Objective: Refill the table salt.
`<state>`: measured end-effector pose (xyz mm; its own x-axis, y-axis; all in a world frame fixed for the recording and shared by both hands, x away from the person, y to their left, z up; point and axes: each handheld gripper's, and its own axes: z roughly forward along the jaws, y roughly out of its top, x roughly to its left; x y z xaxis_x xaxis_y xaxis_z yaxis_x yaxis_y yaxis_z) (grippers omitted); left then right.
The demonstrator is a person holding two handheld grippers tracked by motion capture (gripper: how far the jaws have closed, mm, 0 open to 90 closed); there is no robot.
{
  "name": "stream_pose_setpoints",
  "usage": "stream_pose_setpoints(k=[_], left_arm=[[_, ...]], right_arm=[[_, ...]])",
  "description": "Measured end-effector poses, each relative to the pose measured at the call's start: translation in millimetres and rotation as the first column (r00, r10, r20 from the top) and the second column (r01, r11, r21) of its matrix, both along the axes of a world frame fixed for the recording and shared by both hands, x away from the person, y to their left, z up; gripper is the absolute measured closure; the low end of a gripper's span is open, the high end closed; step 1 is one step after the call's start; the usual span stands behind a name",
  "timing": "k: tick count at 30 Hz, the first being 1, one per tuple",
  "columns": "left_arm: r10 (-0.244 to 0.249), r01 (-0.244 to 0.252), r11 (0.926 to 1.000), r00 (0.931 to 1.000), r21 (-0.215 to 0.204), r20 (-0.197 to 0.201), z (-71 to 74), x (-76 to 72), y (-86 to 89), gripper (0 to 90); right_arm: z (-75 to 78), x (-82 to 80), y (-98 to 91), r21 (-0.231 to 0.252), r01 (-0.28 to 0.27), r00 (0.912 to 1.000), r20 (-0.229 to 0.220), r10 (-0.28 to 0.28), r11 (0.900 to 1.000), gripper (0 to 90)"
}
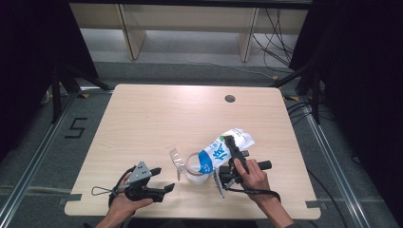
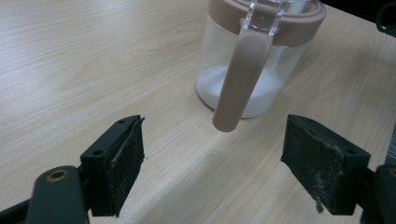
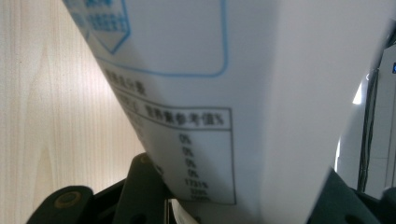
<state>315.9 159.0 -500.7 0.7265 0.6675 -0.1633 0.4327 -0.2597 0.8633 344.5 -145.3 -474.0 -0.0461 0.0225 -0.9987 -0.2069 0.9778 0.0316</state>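
Note:
A white and blue printed bag point(image 1: 223, 149) is tilted with its mouth down over a clear glass jar point(image 1: 195, 167). My right gripper point(image 1: 232, 145) is shut on the bag; in the right gripper view the bag's white printed side point(image 3: 243, 93) sits between the jaws. The jar point(image 2: 210, 70) has a taupe rim and a hanging strap point(image 2: 238, 79), and white powder point(image 2: 208, 88) lies in its bottom. Its clear lid flap point(image 1: 177, 159) stands open to the left. My left gripper point(image 1: 162, 179) rests near the table's front edge, open and holding nothing, with the jar just beyond its jaws point(image 2: 212, 172).
The light wooden table point(image 1: 157, 114) has a round cable hole point(image 1: 230, 99) at the back right. A "5" mark point(image 1: 76, 127) is on the floor to the left. Pale shelving point(image 1: 190, 28) and cables point(image 1: 275, 38) lie beyond the far edge.

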Motion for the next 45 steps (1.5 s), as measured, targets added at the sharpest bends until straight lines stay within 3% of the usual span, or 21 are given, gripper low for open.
stream_pose_setpoints(k=[7, 9, 15, 19, 21, 28, 30, 32, 35, 43, 45], left_arm=[[0.000, 0.000, 1.0000, 1.0000, 0.006, -0.001, 0.1, -0.1, 0.2, 20.2], [0.000, 0.000, 1.0000, 1.0000, 0.004, -0.001, 0.0, -0.1, 0.2, 20.2], [0.000, 0.000, 1.0000, 1.0000, 0.001, 0.000, 0.0, 0.0, 0.1, 20.2], [-0.003, 0.003, 1.0000, 1.0000, -0.001, 0.000, -0.2, 0.1, 0.2, 20.2], [0.000, 0.000, 1.0000, 1.0000, 0.001, 0.001, 0.0, 0.1, 0.1, 20.2], [-0.002, 0.002, 1.0000, 1.0000, 0.005, -0.001, 0.1, -0.1, 0.4, 20.2], [-0.002, 0.002, 1.0000, 1.0000, 0.005, -0.001, 0.2, -0.1, 0.4, 20.2], [-0.002, 0.002, 1.0000, 1.0000, 0.005, -0.001, 0.1, -0.1, 0.3, 20.2], [-0.002, 0.002, 1.0000, 1.0000, 0.004, -0.002, 0.1, -0.2, 0.2, 20.2], [-0.004, 0.004, 1.0000, 1.0000, 0.001, 0.000, -0.2, 0.0, 0.2, 20.2], [-0.002, 0.002, 1.0000, 1.0000, 0.005, -0.001, 0.0, -0.1, 0.2, 20.2]], right_arm=[[-1.3, -0.6, -0.3, 0.015, 0.013, 0.9999, -0.009, -0.013, 0.9998, 63.4], [2.3, 0.7, 0.5, -0.034, -0.011, 0.9999, 0.008, 0.011, 0.9993, 63.5], [-1.5, -1.0, -0.2, 0.018, 0.014, 0.9998, -0.011, -0.014, 0.9997, 63.7], [-1.3, -1.0, -0.1, 0.017, 0.013, 0.9999, -0.011, -0.013, 0.9998, 63.9], [0.9, 0.1, 0.3, -0.012, -0.006, 0.9999, 0.008, 0.007, 0.9999, 63.9], [0.3, 1.2, 0.1, -0.008, -0.016, 0.9998, 0.008, 0.016, 0.9998, 64.1], [-1.5, 0.4, 0.1, 0.014, -0.003, 1.0000, -0.004, 0.003, 0.9999, 64.2], [0.1, -0.6, 0.8, -0.011, 0.001, 1.0000, 0.006, -0.001, 0.9999, 64.2], [-1.0, -1.6, 0.8, 0.008, 0.009, 0.9999, -0.004, -0.009, 0.9999, 64.4], [-1.0, -1.8, 1.1, 0.003, 0.013, 0.9999, -0.001, -0.013, 0.9999, 64.7], [0.8, -1.0, 1.3, -0.027, -0.002, 0.9999, 0.016, 0.002, 0.9996, 64.8]])
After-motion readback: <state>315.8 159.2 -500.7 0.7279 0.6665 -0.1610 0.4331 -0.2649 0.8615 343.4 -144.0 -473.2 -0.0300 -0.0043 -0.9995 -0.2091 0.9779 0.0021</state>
